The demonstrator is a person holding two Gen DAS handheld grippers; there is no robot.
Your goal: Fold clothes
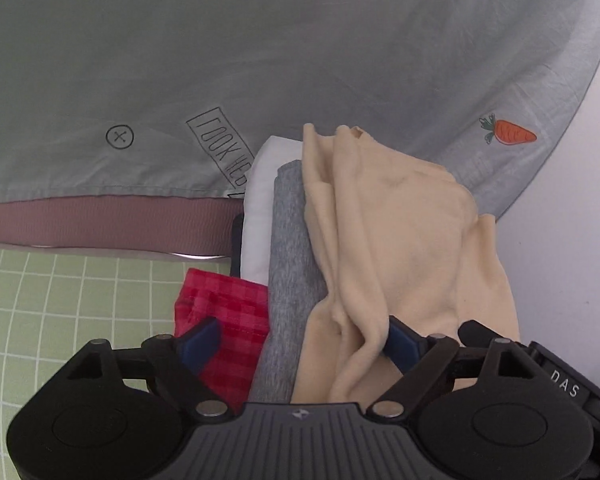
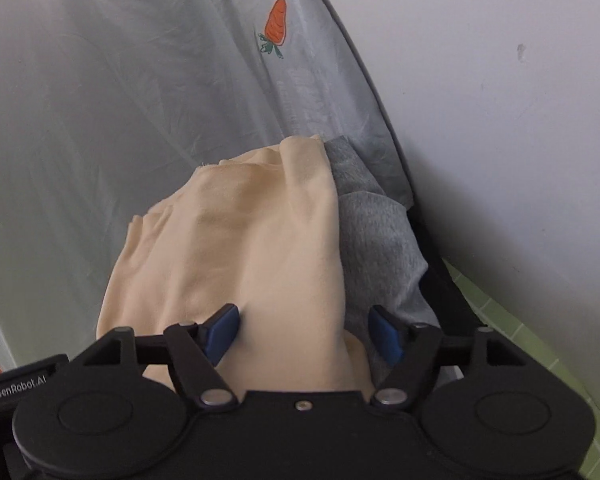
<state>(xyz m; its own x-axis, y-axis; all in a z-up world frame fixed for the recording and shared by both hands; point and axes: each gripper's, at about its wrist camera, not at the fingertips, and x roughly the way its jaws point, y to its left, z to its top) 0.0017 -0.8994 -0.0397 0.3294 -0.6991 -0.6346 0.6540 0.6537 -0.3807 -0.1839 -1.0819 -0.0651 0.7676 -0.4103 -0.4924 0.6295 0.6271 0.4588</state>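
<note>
cream garment (image 1: 396,232): crumpled, draped over top of a stack of clothes; in the right wrist view (image 2: 240,248) covers most of the stack, loose folds run toward both grippers
grey garment (image 1: 290,280): folded, directly under the cream one, edge showing alongside it; also seen at (image 2: 376,232)
white garment (image 1: 260,204): folded, beside the grey one, partly hidden
red checked cloth (image 1: 224,320): at base of stack, lying on green grid mat (image 1: 52,304)
left gripper (image 1: 302,344): wide open, pointed along the stack from the low end; one blue pad over the red checked cloth, other pad touching a cream fold; nothing clamped
right gripper (image 2: 302,334): wide open, straddles cream fabric; left pad pressed against the cream cloth, right pad near the grey edge; whether it has any hold cannot be told
grey sheet (image 1: 260,60): spread behind stack, carrot print (image 1: 508,130), boxed lettering
wall (image 2: 520,120): white, just beside stack
</note>
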